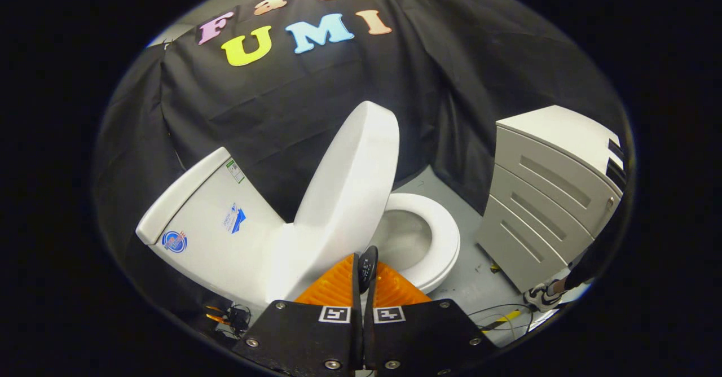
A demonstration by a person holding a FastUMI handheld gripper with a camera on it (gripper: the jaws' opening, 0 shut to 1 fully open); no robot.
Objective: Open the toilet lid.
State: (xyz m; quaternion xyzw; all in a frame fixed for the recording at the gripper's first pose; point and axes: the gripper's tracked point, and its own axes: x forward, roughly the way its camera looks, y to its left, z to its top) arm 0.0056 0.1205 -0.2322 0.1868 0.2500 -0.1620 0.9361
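The white toilet lid [350,179] stands raised and tilted back toward the tank [208,224], just ahead of my fingers. The seat [443,241] and the bowl [400,239] lie uncovered to the right of the lid. My gripper [366,270] sits at the lid's lower edge with its fingers [333,286] drawn close together. A small black oval tab [368,265] at that edge is pinched between the tips. Whether the tab is fixed to the lid is hard to tell.
A grey drawer cabinet [547,196] stands to the right of the toilet. A person's shoe [541,297] and cables [496,315] lie on the grey floor by the cabinet. More cables [231,315] lie left of the toilet's base. Black cloth walls the booth behind.
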